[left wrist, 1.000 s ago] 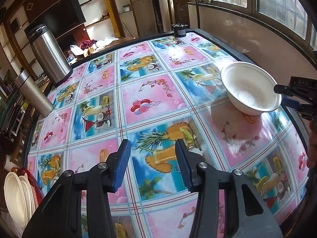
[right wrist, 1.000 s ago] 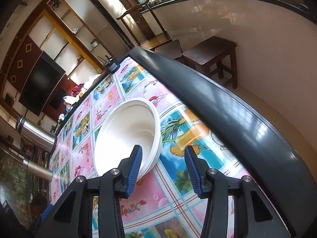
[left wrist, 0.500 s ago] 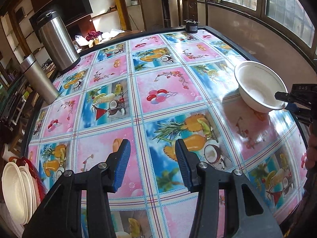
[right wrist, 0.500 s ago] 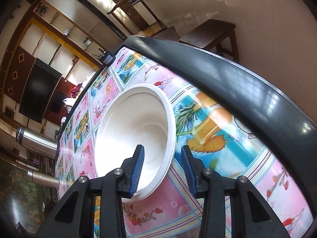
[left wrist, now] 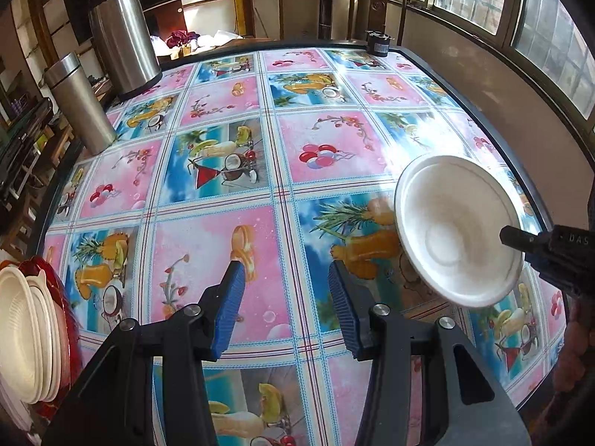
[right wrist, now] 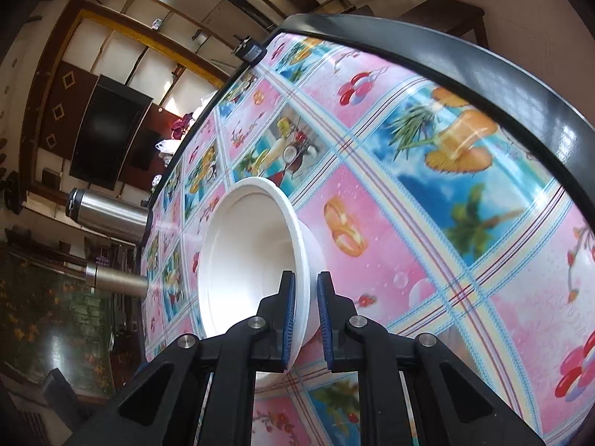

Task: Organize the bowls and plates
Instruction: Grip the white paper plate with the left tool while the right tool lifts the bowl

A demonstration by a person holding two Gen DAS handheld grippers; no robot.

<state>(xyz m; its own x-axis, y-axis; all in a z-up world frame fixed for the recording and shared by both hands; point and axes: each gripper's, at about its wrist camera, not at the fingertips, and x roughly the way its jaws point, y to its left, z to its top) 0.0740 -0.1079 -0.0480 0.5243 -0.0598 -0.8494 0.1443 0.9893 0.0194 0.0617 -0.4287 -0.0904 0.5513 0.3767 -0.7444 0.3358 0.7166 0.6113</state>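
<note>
A white foam bowl hangs tilted above the fruit-print tablecloth at the right. My right gripper has its blue pads on either side of the bowl rim, one inside and one outside. Its jaws are closing on that rim. In the left wrist view the right gripper reaches in from the right edge. My left gripper stands open over the near middle of the table with nothing between its fingers. A stack of white bowls sits in a red dish at the left edge.
Two steel flasks stand at the table's far left. A small black object sits on the far edge, with a wooden chair behind it. The dark table rim runs close along the right, and a wall with windows lies beyond it.
The right gripper's jaws have narrowed onto the bowl's rim, and the bowl has tipped up off the table. The left gripper has drifted across the table with its opening unchanged.
</note>
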